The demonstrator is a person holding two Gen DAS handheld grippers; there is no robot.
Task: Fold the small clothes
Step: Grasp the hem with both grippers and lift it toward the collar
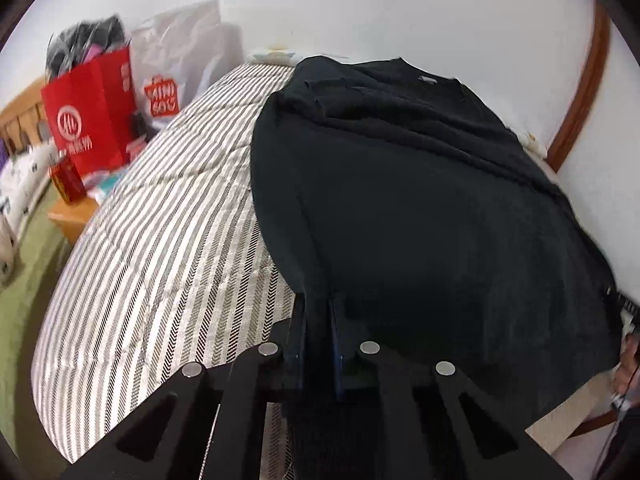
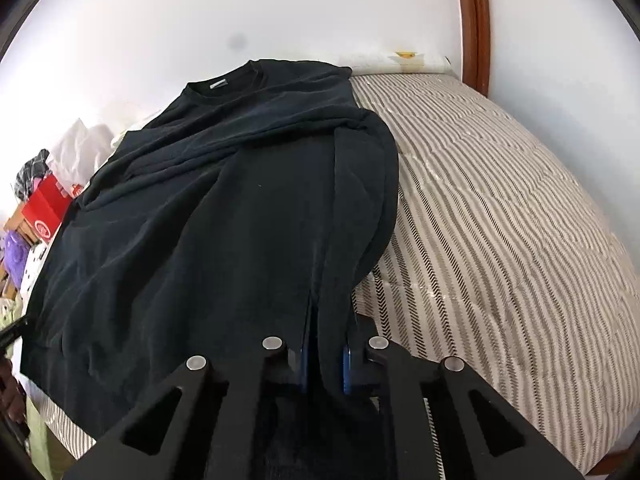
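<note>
A black T-shirt (image 1: pixel 420 200) lies spread on a striped bed cover (image 1: pixel 160 240), its collar and white label toward the far wall. Both sleeves are folded in over the body. My left gripper (image 1: pixel 318 312) is shut on the shirt's near hem at its left corner, with cloth pinched between the blue pads. In the right wrist view the same black T-shirt (image 2: pixel 200 220) fills the middle. My right gripper (image 2: pixel 326 320) is shut on the hem at the right corner, a fold of fabric running up between its fingers.
Red and white shopping bags (image 1: pixel 96 112) stand on a wooden side table (image 1: pixel 72 220) to the bed's left. A white wall runs behind the bed. A wooden frame (image 2: pixel 476 24) rises at the far right. Striped cover (image 2: pixel 500 220) stretches to the right of the shirt.
</note>
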